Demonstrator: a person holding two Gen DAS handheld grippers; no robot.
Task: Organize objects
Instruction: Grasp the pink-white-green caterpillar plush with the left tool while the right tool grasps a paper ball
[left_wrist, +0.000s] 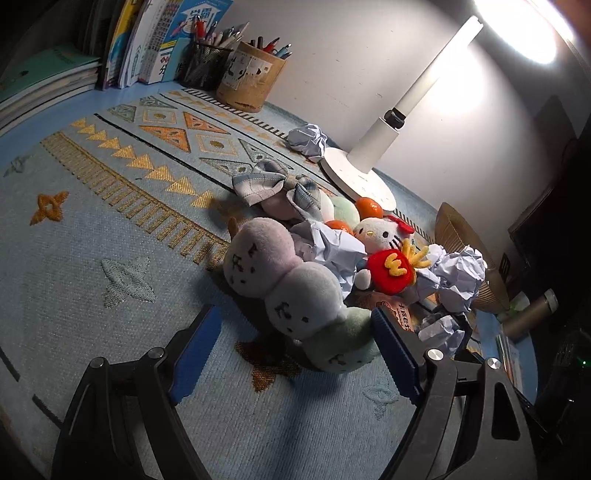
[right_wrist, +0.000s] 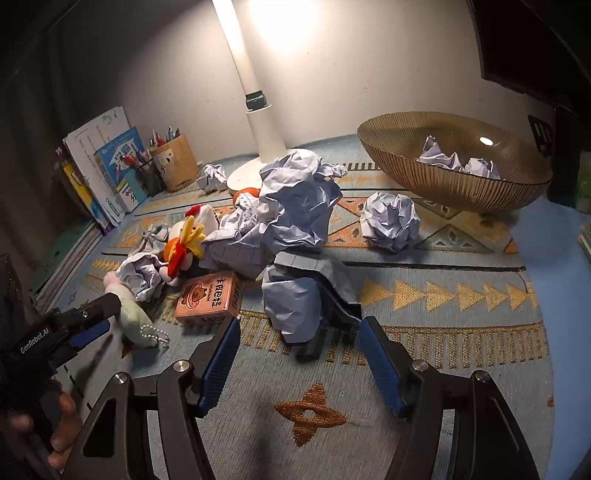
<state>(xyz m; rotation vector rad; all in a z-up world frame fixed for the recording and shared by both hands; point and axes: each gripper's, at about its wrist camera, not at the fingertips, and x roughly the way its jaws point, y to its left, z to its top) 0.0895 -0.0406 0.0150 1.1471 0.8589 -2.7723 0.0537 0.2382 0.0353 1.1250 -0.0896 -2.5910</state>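
A pile of clutter lies on a patterned blue mat (left_wrist: 110, 229). In the left wrist view my left gripper (left_wrist: 291, 347) is open around the green end of a pastel dango plush (left_wrist: 291, 288). Behind it lie a Hello Kitty plush (left_wrist: 380, 232), a red toy (left_wrist: 391, 267), oranges (left_wrist: 369, 206) and crumpled paper (left_wrist: 458, 277). In the right wrist view my right gripper (right_wrist: 299, 354) is open just before a crumpled paper wad (right_wrist: 295, 302). The left gripper (right_wrist: 88, 325) shows there too, at the plush's green end (right_wrist: 138, 321). A pink box (right_wrist: 208, 299) lies beside it.
A ribbed amber bowl (right_wrist: 443, 181) at the right back holds paper balls. A white lamp base (left_wrist: 354, 177) stands by the wall. Two pen holders (left_wrist: 251, 77) and upright books (left_wrist: 147, 40) stand at the back left. A loose paper ball (right_wrist: 391, 221) lies before the bowl.
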